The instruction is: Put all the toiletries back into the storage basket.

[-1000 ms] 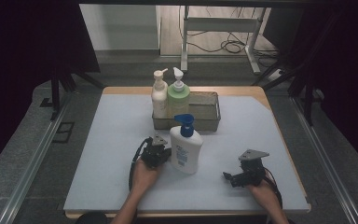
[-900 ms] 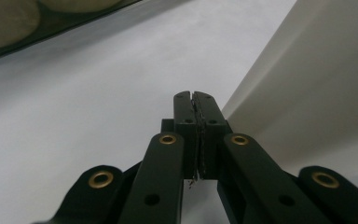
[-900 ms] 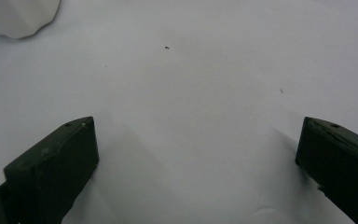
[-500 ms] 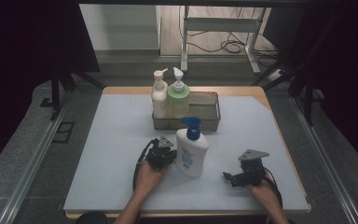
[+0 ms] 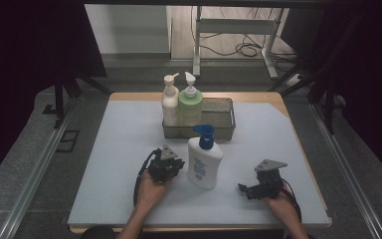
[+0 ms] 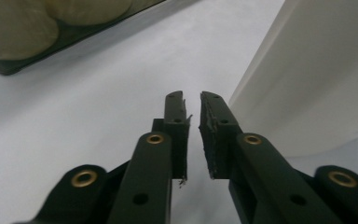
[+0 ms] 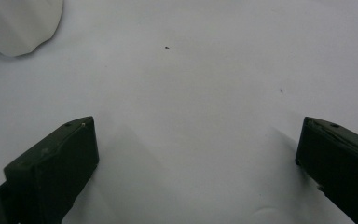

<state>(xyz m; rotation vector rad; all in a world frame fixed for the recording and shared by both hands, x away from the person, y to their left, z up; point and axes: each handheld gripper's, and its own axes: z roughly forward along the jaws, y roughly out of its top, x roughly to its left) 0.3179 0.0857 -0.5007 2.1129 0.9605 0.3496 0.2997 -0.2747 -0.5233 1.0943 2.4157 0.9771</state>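
At lower centre of the high view, the white pump bottle (image 5: 205, 162) with a blue pump head stands upright on the pale table (image 5: 104, 199), free of both grippers. Left gripper (image 5: 171, 168) sits just to the bottle's left, close beside it but not clamping it. In the left gripper view the jaws stand narrow, a slim gap between the pads, nothing between them; they have just been opening slightly. The bottle's white wall (image 6: 317, 70) fills the right of that frame, just beside the right-hand jaw.

Right gripper (image 5: 243, 188) rests at lower right of the high view, well apart from the bottle. In the right gripper view the jaws stand wide, bare table between them; the bottle's base (image 7: 18, 23) shows at upper left.

Above the bottle in the high view, a wire basket (image 5: 219, 112) holds a cream bottle (image 5: 169, 102) and a green bottle (image 5: 190, 103), both upright at its left end.
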